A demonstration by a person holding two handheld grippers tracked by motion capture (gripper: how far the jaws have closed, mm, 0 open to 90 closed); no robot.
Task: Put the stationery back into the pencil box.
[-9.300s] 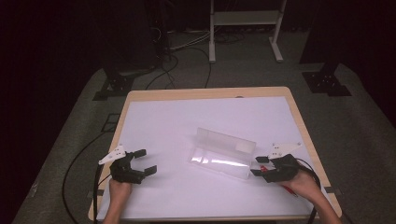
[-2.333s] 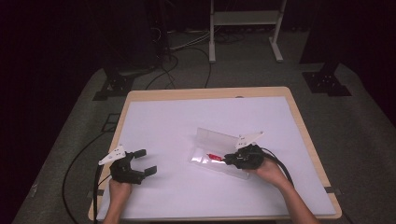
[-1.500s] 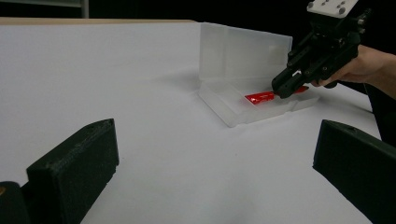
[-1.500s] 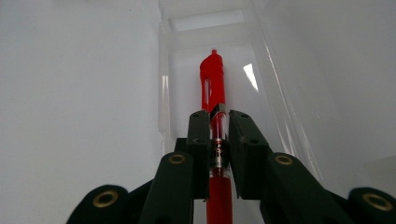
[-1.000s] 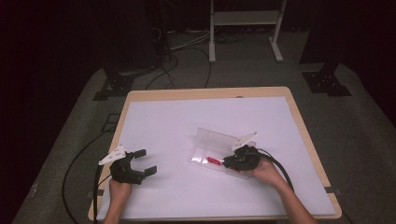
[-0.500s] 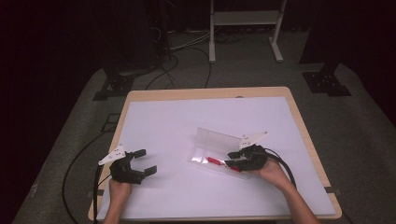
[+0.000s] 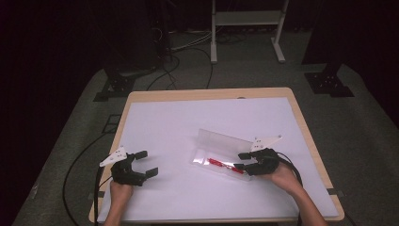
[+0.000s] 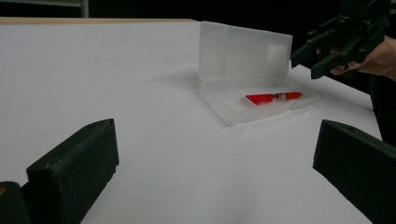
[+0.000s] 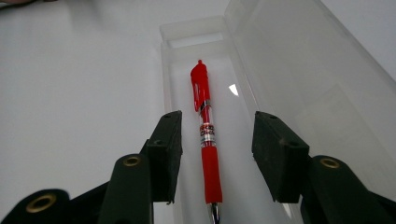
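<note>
A clear plastic case [image 7: 221, 160] lies open a little right of the middle of the white counter [image 7: 188, 127], its lid [image 7: 223, 141] standing upright along the far side of the tray. A red pen [image 7: 226, 165] lies flat in the tray, running along its length; in the right gripper view the pen's clip end points away from the camera and its tip end comes toward the bottom edge, with a clear printed band around the middle of the barrel. The right gripper [image 7: 239, 160] sits at the right end of the case, held in the person's right hand [image 7: 281, 174], and its jaws are parted with nothing between the pads; in its own view the two black jaws stand on either side of the pen's grip section without touching it, over the open tray. The left gripper [image 7: 147, 163] rests near the counter's front left corner, well apart from the case, held in the person's left hand [image 7: 121, 188]; its jaws are spread wide and empty. From the left gripper view the case shows across a bare stretch of counter, the pen lying in the tray, and the right gripper hangs just beside the case's far end. Dark cables [image 7: 188, 52] trail over the grey floor beyond the counter.
</note>
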